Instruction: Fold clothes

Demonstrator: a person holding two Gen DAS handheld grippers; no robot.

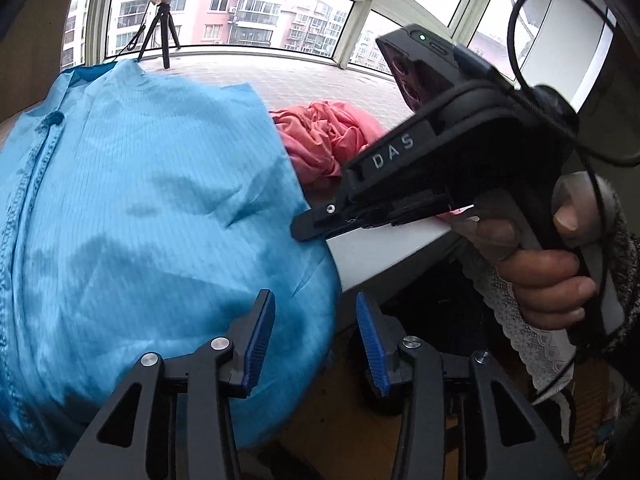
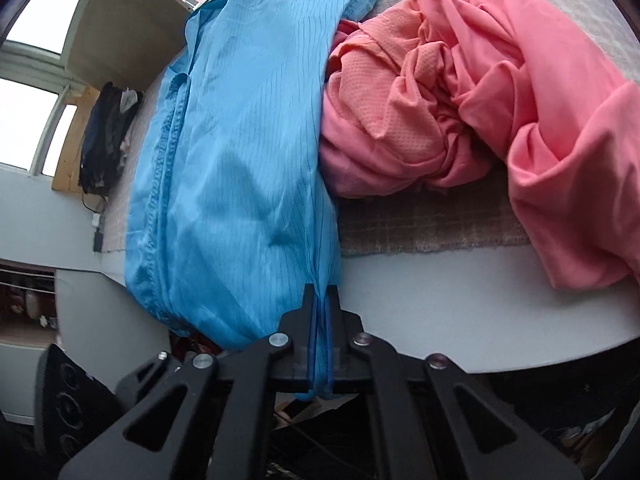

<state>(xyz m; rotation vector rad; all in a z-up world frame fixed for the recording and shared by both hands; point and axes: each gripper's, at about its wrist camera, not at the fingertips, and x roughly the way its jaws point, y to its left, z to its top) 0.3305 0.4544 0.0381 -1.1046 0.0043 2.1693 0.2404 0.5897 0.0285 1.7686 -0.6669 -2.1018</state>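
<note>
Two garments on table: blue garment left, pink pile right.
Right gripper clenched on blue hem; left gripper released, empty.

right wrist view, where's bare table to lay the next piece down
A bare white strip of table runs along the near edge, between the blue garment and the hanging end of the pink clothes pile. Behind it, a patch of grey mat is free. Farther back it's crowded with cloth.
</note>
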